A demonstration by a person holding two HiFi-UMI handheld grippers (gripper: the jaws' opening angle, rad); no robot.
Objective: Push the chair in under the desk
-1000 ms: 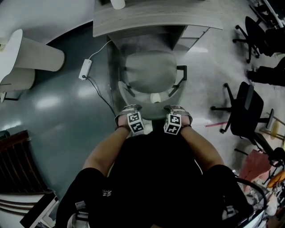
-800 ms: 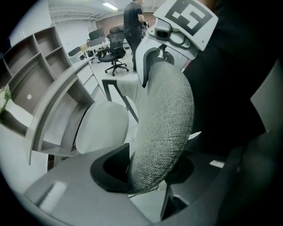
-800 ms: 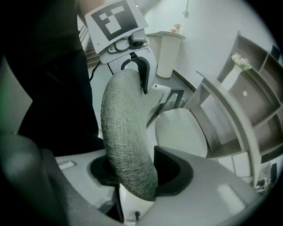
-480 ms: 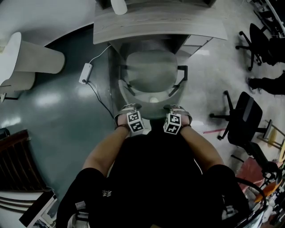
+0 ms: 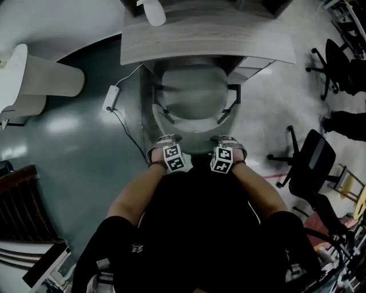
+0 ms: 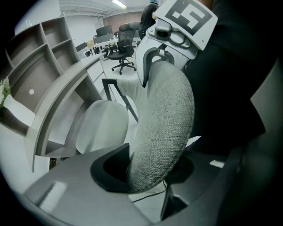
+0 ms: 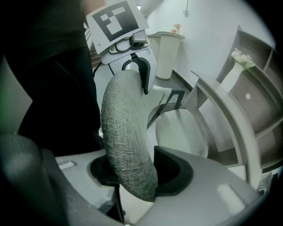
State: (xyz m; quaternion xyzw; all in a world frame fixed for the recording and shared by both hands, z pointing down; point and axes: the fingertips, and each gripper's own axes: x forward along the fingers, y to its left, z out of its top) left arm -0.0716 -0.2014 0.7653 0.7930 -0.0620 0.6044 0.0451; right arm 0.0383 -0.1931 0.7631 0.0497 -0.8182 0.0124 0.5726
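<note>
The grey office chair stands in front of me, its seat [image 5: 193, 91] partly under the curved wooden desk [image 5: 206, 31] in the head view. Both grippers clamp the top edge of its fabric backrest. My left gripper [image 5: 165, 142] holds the left side and my right gripper [image 5: 226, 142] the right side. In the left gripper view the woven backrest [image 6: 166, 119] fills the gap of the left gripper [image 6: 148, 170], with the seat [image 6: 101, 126] and desk [image 6: 57, 101] beyond. The right gripper view shows the backrest [image 7: 124, 128] wedged in the right gripper [image 7: 137, 174], beside the seat [image 7: 179, 130].
A white power strip [image 5: 110, 94] with its cable lies on the floor left of the chair. A white pedestal [image 5: 48, 74] stands further left. Black office chairs [image 5: 311, 166] stand at the right. A white vase [image 5: 154, 11] sits on the desk.
The chair has rolled forward and its seat sits further under the desk. I have stepped after it, so the room at the right has slid back. Both grips are unchanged.
</note>
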